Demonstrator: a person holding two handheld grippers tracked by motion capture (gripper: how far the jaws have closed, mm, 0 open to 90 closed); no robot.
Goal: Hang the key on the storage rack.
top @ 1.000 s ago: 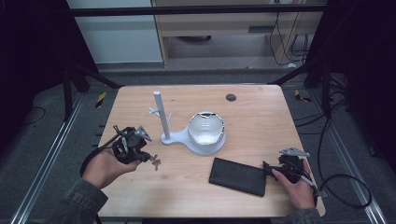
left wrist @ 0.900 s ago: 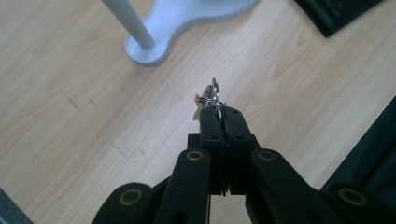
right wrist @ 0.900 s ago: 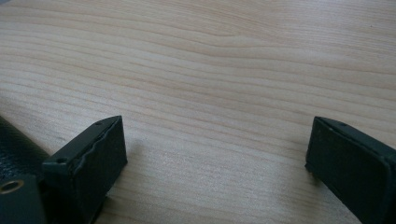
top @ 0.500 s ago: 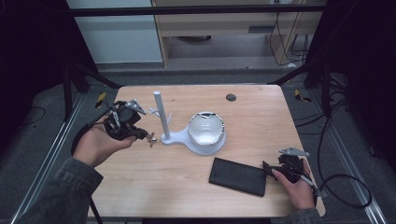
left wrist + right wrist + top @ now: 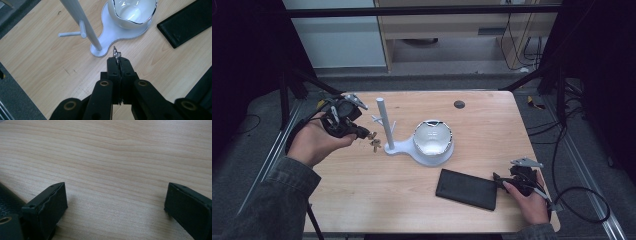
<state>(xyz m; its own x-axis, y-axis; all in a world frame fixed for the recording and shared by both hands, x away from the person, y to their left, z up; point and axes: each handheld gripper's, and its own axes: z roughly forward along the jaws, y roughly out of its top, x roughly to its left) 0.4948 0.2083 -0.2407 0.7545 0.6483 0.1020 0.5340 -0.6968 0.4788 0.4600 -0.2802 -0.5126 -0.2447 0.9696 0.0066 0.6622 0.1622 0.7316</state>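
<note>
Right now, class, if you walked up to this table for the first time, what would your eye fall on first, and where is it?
First the white stand mid-table, its upright post with side pegs beside a glossy white bowl on the same base. Next, just left of the post, the left gripper, jaws shut on a small bunch of keys held above the wood. Then the flat black case at the near right, by the open right gripper.

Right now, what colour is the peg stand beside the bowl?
White, a plain upright post stand with short side pegs on a flat base; clearest in the left gripper view.
</note>
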